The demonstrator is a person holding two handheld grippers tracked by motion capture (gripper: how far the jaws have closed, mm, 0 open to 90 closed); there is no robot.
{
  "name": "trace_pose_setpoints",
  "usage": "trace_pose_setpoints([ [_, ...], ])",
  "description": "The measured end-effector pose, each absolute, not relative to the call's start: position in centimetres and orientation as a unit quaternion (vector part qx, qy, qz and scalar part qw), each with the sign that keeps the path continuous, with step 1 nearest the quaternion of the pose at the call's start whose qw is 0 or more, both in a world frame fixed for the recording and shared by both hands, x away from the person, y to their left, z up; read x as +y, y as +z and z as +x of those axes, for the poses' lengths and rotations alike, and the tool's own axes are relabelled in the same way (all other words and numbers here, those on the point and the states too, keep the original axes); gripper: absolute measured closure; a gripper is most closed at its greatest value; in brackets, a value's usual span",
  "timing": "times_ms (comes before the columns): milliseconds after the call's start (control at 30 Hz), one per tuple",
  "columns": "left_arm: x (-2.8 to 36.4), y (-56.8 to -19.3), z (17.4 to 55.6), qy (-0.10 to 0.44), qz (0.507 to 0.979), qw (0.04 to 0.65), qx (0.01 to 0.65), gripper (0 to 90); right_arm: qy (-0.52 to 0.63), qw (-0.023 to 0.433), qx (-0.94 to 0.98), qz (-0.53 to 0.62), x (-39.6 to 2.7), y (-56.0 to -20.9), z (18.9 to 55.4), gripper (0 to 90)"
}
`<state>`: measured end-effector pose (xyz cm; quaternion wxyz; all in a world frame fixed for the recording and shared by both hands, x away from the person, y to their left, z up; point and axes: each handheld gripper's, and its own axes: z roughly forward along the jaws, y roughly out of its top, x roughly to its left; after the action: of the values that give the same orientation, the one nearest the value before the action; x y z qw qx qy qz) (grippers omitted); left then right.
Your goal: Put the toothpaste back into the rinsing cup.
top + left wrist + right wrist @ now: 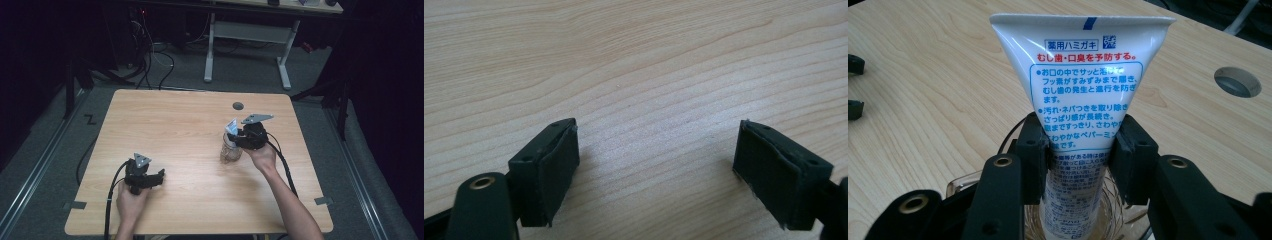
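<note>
A white toothpaste tube (1083, 100) stands upright, crimped end up, in a clear glass (231, 151) on the right half of the wooden table (190, 130). The right gripper (1079, 157) reaches over the glass's rim, its jaws either side of the tube's middle and against it, pinching it. Well apart, near the table's front left, the left gripper (656, 170) rests low over bare wood, jaws spread wide with nothing between them.
</note>
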<state>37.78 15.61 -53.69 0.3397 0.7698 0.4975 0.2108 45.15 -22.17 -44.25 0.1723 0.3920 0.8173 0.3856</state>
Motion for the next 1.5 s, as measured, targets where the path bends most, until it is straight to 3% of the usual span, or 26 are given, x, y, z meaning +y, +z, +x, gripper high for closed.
trace_pose_setpoints([
  [1200, 15.6, -53.7, 37.8, 0.211, 0.77, 0.34, 0.498, 18.4, 0.387, 0.167, 0.817, 0.394, -23.7, -44.6, 43.5, 59.4],
  [1500, 15.6, -53.7, 37.8, 0.21, 0.77, 0.34, 0.498, 18.6, 0.392, 0.176, 0.814, 0.391, -24.0, -44.4, 43.0, 54.7],
])
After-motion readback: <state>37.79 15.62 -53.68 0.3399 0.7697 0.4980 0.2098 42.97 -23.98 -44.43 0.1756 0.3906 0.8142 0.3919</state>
